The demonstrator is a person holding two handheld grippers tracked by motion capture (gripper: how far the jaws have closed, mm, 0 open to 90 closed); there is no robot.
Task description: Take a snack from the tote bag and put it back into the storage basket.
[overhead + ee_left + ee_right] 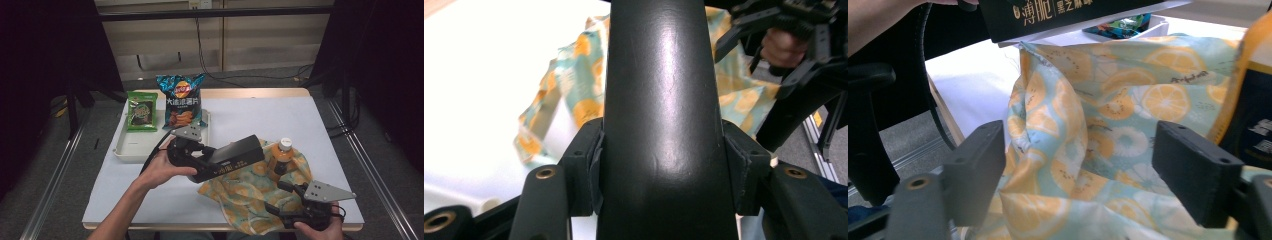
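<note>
My left gripper [207, 159] is clamped on a long black box [231, 157], my two jaws pressing its sides; in the left gripper view the box [659, 115] rises straight up between them, glossy and dark. In the high view I hold it tilted, its far end raised toward the right, over the near middle of the white table [250, 115] and above the left edge of the lemon-print cloth [250, 192]. Gold lettering runs along the box's side, which I also see at the top of the right gripper view [1058, 12]. My right gripper [281, 197] sits low at the near right edge of the table, jaws spread wide with nothing pinched between them; the cloth [1088, 150] lies bunched in folds in the gap between them. An orange drink bottle [281, 157] with a white cap stands upright on the cloth just beyond that gripper, and its side fills the right edge of the right gripper view [1248, 100]. At the far left, a white tray [135, 147] holds a green snack packet [141, 111] and a blue chip bag [182, 100], well apart from the box.
</note>
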